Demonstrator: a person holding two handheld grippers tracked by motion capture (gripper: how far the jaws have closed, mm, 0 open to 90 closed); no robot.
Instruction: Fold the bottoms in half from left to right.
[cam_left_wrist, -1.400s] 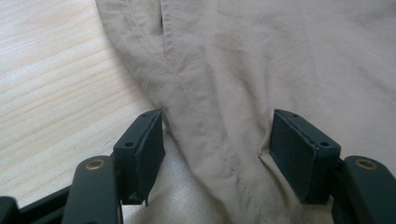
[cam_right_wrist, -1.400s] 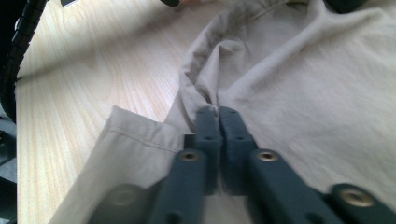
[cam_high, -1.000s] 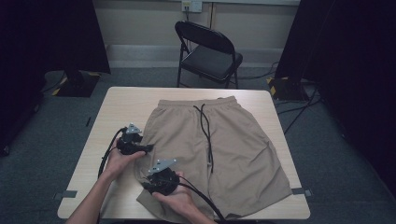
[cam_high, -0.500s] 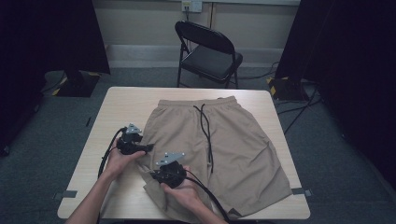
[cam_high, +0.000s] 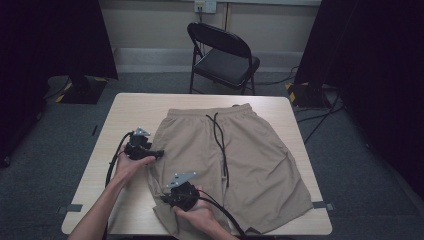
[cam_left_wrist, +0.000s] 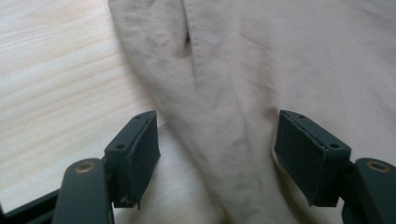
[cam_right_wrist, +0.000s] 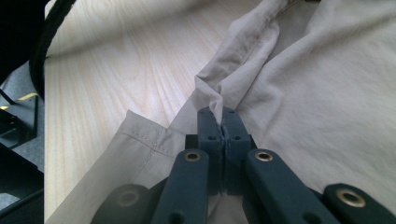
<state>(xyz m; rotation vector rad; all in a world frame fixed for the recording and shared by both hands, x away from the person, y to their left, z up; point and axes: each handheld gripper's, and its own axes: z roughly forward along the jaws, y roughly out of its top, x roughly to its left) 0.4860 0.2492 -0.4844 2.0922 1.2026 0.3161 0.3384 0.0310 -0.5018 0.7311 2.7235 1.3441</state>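
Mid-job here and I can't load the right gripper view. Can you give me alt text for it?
The right gripper has its two black jaws shut on a pinched ridge of the beige shorts, close to a stitched hem at lower left. The fold runs away from the jaws toward the top of the frame, over the light wooden table, with a black cable at upper left.

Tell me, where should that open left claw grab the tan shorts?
Probably the raised fold of the shorts along their outer leg edge, coming in from the bare table side. That ridge already lies between the left gripper's open jaws and stands up, so they can pinch it. The right gripper clamps the same edge lower down.
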